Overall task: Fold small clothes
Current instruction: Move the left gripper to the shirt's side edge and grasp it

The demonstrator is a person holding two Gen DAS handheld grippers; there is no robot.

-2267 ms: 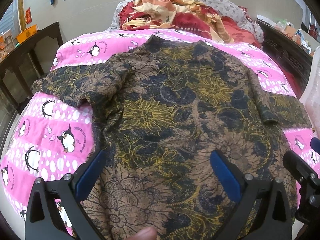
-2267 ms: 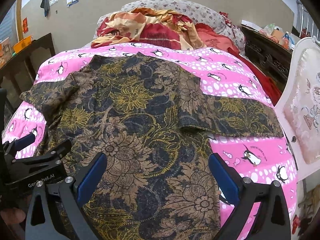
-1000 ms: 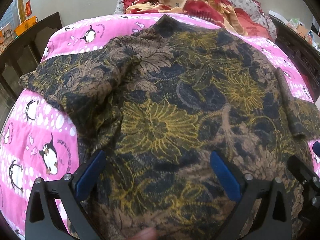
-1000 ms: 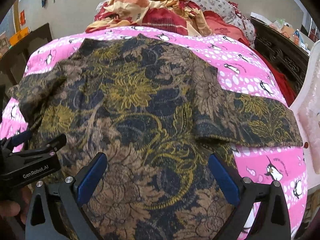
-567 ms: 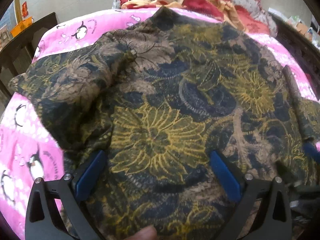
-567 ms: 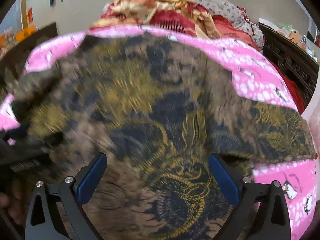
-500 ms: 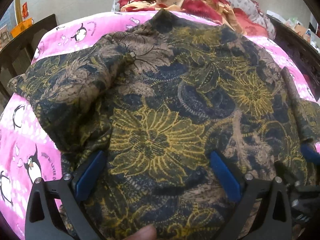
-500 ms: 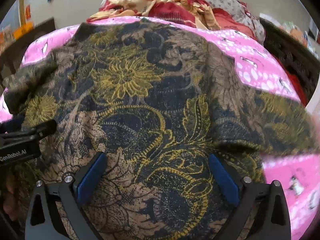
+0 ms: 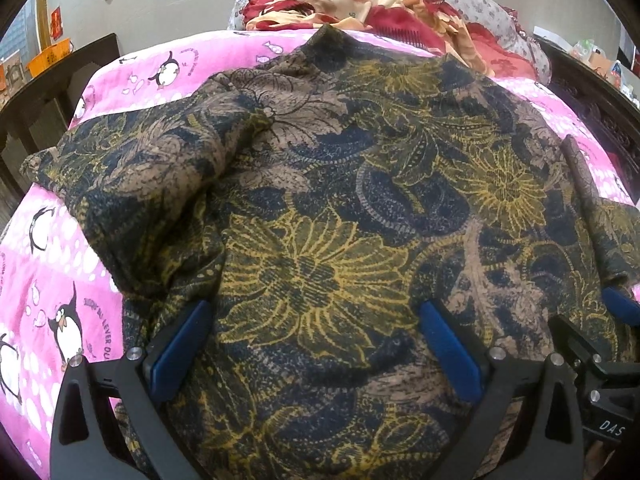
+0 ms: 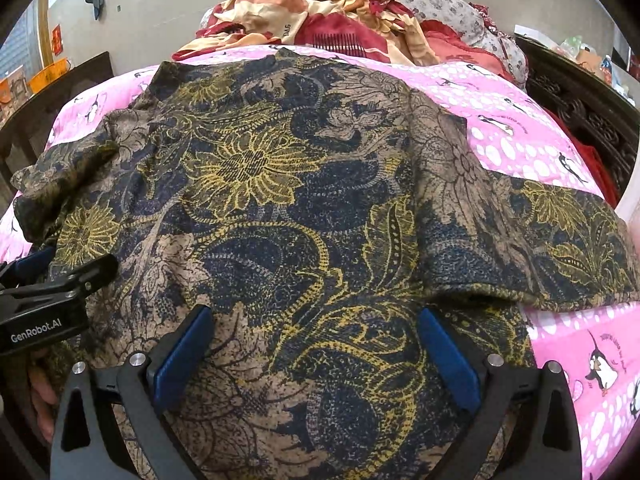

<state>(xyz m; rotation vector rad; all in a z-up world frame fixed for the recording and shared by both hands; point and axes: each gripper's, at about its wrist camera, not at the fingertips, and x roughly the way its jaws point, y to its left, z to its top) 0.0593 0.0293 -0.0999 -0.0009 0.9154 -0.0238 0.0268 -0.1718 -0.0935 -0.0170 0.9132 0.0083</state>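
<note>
A dark floral shirt (image 9: 320,200) in navy, brown and yellow lies spread flat on a pink penguin blanket (image 9: 48,264), collar toward the far end. It also fills the right wrist view (image 10: 280,208). Its left sleeve (image 9: 132,168) is bunched; its right sleeve (image 10: 560,240) lies flat to the right. My left gripper (image 9: 316,344) is open, low over the shirt's left half. My right gripper (image 10: 316,344) is open over the lower middle. Each gripper shows at the edge of the other's view, the right one (image 9: 592,356) and the left one (image 10: 44,292).
A heap of red and orange bedding (image 10: 320,20) and a grey pillow (image 10: 420,4) lie at the head of the bed. Dark wooden furniture stands at the left (image 9: 44,92) and right (image 10: 580,100). The blanket shows bare to the right (image 10: 580,360).
Both grippers have moved forward and lower over the shirt from its hem toward its middle, staying open. The shirt has not moved.
</note>
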